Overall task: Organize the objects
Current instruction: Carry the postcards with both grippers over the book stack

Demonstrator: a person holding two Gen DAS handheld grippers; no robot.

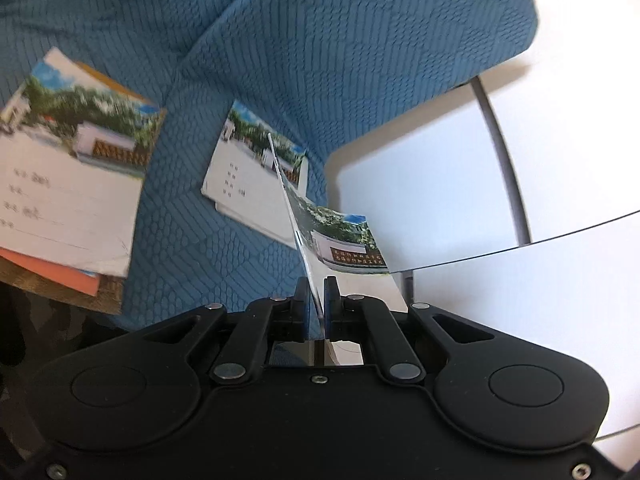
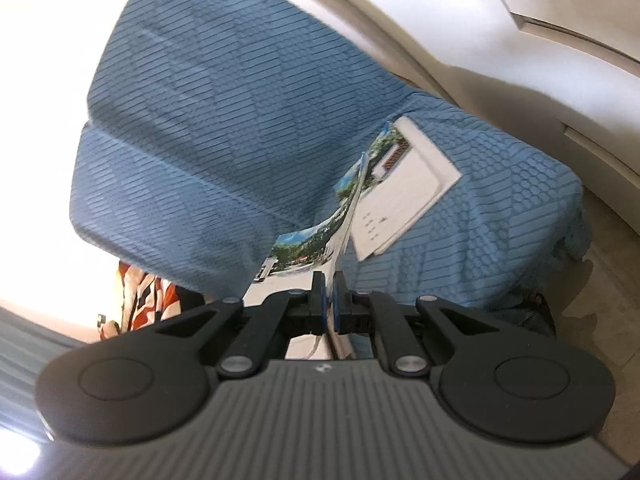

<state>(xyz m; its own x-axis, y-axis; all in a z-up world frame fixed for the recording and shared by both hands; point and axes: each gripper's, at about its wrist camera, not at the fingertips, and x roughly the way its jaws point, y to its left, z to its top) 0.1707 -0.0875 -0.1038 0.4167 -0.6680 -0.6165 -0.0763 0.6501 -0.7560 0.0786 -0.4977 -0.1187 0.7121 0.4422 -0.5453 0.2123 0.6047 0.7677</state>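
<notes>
My left gripper [image 1: 316, 286] is shut on a thin booklet [image 1: 344, 240] with a photo cover. I see it edge-on, and its cover sags to the right. It hangs above a blue textured cloth [image 1: 320, 60]. Beyond it a small stack of like booklets [image 1: 244, 184] lies on the cloth. My right gripper [image 2: 329, 280] is shut on another thin photo-cover booklet [image 2: 298, 246], also edge-on, with its cover sagging left. Past it lies the stack of booklets [image 2: 404, 188] on the blue cloth [image 2: 224, 112].
In the left wrist view, a bigger pile of booklets [image 1: 68, 176] with orange ones under it lies at the left on a brown board. White panels [image 1: 420, 184] and a grey bar [image 1: 504, 160] stand right. In the right wrist view there is orange patterned fabric [image 2: 140, 300] lower left, and white furniture [image 2: 540, 40] and floor to the right.
</notes>
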